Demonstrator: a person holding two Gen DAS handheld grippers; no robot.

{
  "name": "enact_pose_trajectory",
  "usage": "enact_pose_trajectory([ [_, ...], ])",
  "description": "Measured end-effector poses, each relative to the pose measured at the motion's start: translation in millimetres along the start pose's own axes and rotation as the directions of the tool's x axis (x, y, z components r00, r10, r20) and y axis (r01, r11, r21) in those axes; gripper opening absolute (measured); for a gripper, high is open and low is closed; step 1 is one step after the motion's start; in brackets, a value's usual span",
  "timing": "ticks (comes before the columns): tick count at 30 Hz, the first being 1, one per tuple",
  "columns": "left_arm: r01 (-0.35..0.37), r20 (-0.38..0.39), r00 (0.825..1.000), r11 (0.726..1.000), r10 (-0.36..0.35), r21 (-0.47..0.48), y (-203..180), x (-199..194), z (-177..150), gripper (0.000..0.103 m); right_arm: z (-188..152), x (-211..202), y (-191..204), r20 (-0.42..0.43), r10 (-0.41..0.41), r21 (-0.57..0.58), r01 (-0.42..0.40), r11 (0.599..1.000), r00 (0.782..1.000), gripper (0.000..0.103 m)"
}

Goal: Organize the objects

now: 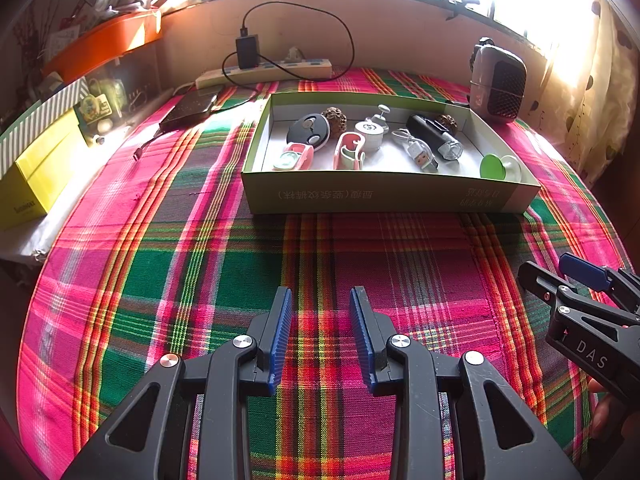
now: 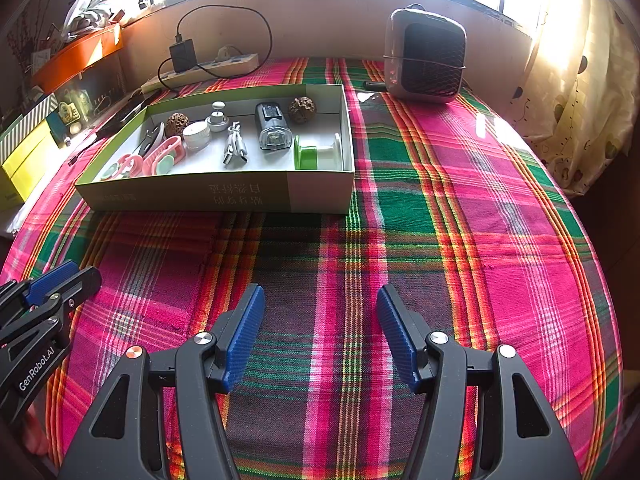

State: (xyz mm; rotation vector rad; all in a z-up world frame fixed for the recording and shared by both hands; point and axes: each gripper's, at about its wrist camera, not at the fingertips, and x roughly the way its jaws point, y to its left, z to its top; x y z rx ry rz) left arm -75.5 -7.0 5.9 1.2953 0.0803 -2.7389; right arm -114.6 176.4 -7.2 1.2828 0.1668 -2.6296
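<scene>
A shallow green-sided cardboard box (image 1: pixel 384 194) (image 2: pixel 216 196) sits on the plaid cloth and holds several small items: a green-and-white spool (image 1: pixel 500 166) (image 2: pixel 316 154), a black bike light (image 1: pixel 434 136) (image 2: pixel 272 126), a white USB cable (image 1: pixel 416 148) (image 2: pixel 236 146), pink clips (image 1: pixel 348 152) (image 2: pixel 164 158), two brown walnuts (image 1: pixel 334 118) (image 2: pixel 302 110), a white cap (image 1: pixel 370 132) (image 2: pixel 197 134) and a black disc (image 1: pixel 308 130). My left gripper (image 1: pixel 320 300) is open and empty over the cloth, well in front of the box. My right gripper (image 2: pixel 320 300) is open and empty, in front and to the right of the box.
A small heater (image 1: pixel 498 84) (image 2: pixel 426 60) stands at the back right. A power strip with a black charger (image 1: pixel 246 52) (image 2: pixel 182 56) lies along the back wall. A black device (image 1: pixel 188 110) lies back left. Yellow boxes (image 1: pixel 36 172) sit at the left edge.
</scene>
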Motion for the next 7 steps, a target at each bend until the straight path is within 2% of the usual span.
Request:
enact_pose_trajectory([
  [7,0.000,0.000,1.000,1.000,0.000,0.000,0.5,0.0,0.4,0.028,0.0,-0.1,0.1,0.000,0.000,0.000,0.000,1.000,1.000,0.059],
])
